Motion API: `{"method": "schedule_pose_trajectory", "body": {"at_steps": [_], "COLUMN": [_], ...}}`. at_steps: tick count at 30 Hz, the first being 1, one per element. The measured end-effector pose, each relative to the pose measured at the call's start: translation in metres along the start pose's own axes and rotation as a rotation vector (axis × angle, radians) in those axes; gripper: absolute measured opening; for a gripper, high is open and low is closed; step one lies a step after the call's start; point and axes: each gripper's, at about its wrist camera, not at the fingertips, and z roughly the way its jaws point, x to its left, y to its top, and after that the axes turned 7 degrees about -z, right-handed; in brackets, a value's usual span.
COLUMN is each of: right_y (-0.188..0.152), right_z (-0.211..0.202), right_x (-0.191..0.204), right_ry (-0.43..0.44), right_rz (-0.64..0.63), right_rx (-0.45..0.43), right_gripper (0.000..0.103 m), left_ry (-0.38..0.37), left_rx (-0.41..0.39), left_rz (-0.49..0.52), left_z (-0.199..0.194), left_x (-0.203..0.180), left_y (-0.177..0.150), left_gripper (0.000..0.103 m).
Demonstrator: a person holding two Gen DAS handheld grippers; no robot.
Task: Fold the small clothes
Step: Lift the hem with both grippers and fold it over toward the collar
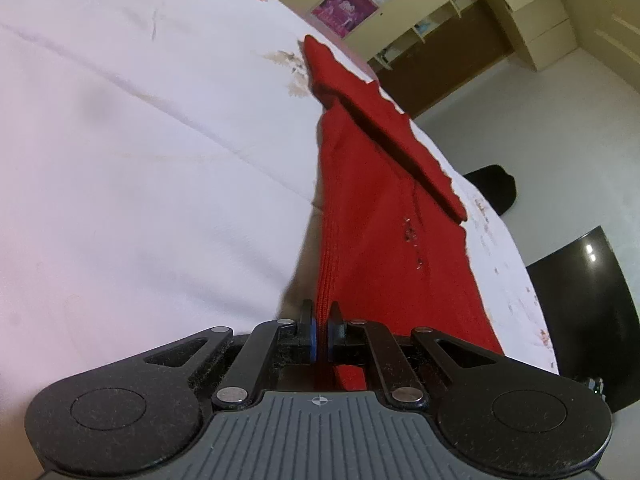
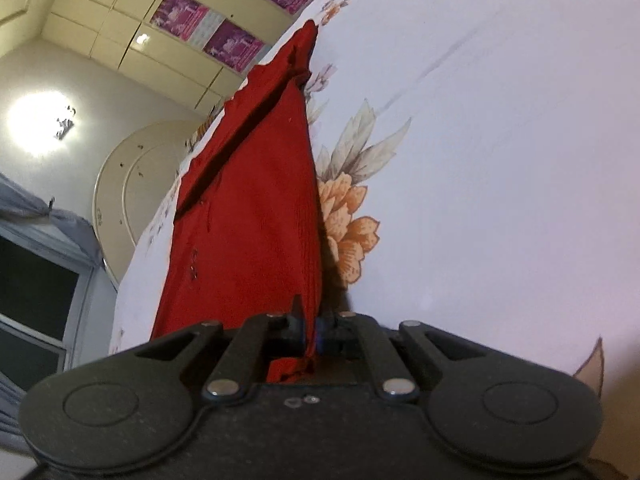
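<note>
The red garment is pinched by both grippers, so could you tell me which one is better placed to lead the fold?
Neither, probably: the left gripper and right gripper each clamp an edge of the red garment, so both should move together.

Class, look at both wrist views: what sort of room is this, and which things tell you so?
Probably a bedroom. A white floral-printed bedsheet covers a wide soft surface where the red knitted garment lies, cream built-in cupboards line the wall, and a curtained window sits beside them.
</note>
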Motion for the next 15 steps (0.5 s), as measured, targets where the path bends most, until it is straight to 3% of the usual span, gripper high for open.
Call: {"method": "schedule_pose_trajectory", "body": {"at_steps": [4,8,11,15], "right_y": [0.0,0.01,0.032,0.075], "right_z": [-0.005,-0.019,-0.019,-0.019], "right_x": [0.012,0.031,0.058,0.08], "right_ry": [-0.008,0.005,0.008,0.061], "right_rz": [-0.056,-0.13,-0.21,-0.221], "right_rx": [-0.026,-0.106,-0.15,-0.214], "right_gripper": [0.004,0.004,0.004,0.004], "left_ry": [-0.047,-0.132,-0.183,-0.214], "left_rx": [-0.04,-0.088,-0.134,-0.186], "left_rz": [-0.06,-0.106,-0.088,-0.035], "left_z": [-0.01,-0.018,-0.024,-0.026], "left_x": [0.006,-0.006,-0.029,-0.06], "left_y": [0.002,0.014,0.034,0.072], "left_gripper": [0.005,0.005,0.005,0.005]}}
